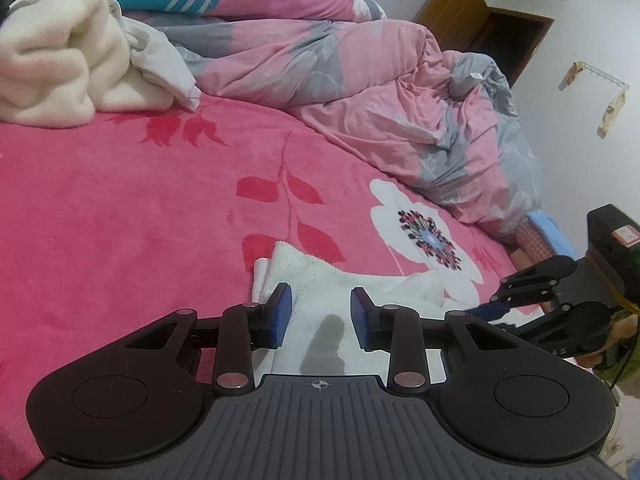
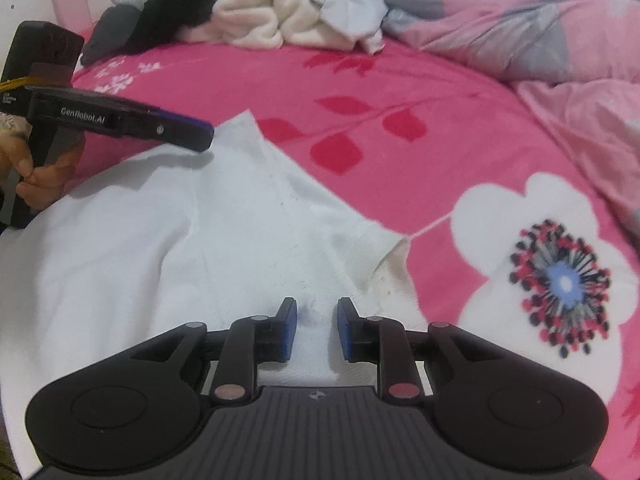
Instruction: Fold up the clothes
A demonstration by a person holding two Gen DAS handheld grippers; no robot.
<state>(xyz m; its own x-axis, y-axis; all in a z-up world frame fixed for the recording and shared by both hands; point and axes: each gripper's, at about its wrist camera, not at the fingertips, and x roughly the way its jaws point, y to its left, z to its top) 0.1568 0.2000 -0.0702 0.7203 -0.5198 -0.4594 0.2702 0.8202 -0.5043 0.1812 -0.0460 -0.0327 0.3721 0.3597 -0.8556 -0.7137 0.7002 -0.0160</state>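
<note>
A white garment (image 2: 168, 240) lies spread flat on the pink flowered bedspread (image 2: 400, 92), one sleeve reaching out toward a big white flower print. In the left wrist view a folded part of the garment (image 1: 344, 288) lies right under my left gripper (image 1: 322, 306). Its blue pads stand apart with only cloth below them, nothing pinched. My right gripper (image 2: 317, 322) hovers low over the garment near the sleeve, jaws apart, with no cloth between the pads. From the right wrist view the left gripper (image 2: 196, 136) pokes over the garment's far corner, held by a hand.
A cream fleece blanket (image 1: 52, 76) and a rumpled pink and grey quilt (image 1: 380, 92) are heaped along the far side of the bed. Dark clothes (image 2: 156, 16) lie at the far left. A wooden cabinet (image 1: 492, 20) stands against the wall.
</note>
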